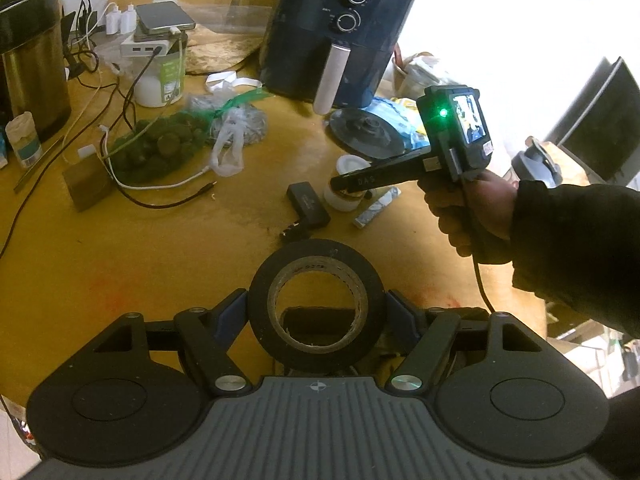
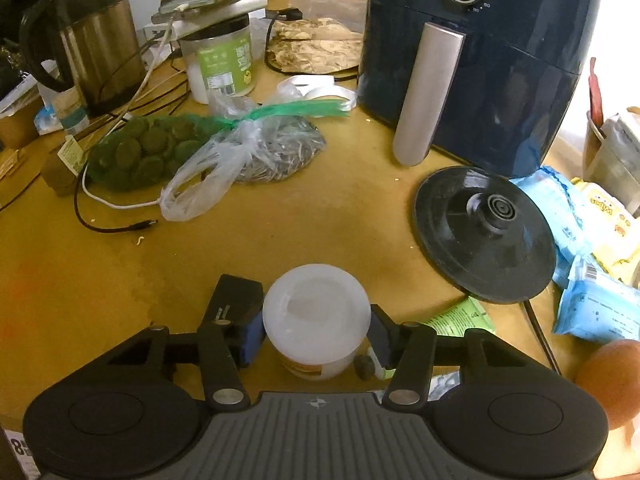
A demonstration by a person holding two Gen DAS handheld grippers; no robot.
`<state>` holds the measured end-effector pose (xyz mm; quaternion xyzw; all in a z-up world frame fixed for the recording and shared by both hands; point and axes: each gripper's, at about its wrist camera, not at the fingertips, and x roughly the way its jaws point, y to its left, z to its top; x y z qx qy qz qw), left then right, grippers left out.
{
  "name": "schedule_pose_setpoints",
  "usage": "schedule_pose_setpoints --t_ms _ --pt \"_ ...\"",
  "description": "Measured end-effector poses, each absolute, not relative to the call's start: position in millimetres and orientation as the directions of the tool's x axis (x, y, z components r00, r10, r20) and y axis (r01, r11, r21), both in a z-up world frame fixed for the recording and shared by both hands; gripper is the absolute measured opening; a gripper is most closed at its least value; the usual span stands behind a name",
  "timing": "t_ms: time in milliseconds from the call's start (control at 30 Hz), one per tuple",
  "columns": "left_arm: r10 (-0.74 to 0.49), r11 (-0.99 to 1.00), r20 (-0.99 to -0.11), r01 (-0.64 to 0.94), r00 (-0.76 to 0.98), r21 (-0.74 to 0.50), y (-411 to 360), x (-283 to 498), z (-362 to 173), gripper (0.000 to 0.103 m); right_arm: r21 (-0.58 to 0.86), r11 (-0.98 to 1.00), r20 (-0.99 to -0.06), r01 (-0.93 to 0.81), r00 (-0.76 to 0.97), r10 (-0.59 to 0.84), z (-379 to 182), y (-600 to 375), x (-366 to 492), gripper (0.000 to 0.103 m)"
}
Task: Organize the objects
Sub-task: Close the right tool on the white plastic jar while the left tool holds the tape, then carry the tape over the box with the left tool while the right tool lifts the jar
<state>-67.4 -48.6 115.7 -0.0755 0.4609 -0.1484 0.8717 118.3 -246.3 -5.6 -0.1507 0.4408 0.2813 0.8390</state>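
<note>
Jar [image 2: 316,316], white, round-lidded, squat

Both wrist views angled down, close over table [image 1: 160,248], sharing air fryer [image 2: 500,80]

Matt black tape roll [image 1: 316,306] on a cardboard core; glossy dark plastic air fryer [image 2: 480,60] with brushed-metal handle; frosted white plastic jar [image 2: 316,320]; worn, stained tabletop [image 2: 300,220] (wood-like)

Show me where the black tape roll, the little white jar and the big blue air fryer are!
black tape roll [image 1: 316,276]: left wrist view, top of its black band.
little white jar [image 2: 316,308]: right wrist view, its lid.
big blue air fryer [image 2: 500,80]: right wrist view, front of its body.
</note>
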Motion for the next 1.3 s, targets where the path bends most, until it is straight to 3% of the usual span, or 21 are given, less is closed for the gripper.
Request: schedule_pose_setpoints --t_ms 500,1300 --pt "-0.341 0.94 -0.782 0.22 0.522 -0.263 -52 -69 116 0.073 0.036 0.807 -0.786 -0.589 0.482 0.387 34 -271 97 0.056" --pt "-0.385 0.909 -0.801 0.338 0.459 -0.243 -60 -75 111 0.073 0.168 0.874 -0.712 -0.456 0.557 0.428 89 -347 -8 0.056"
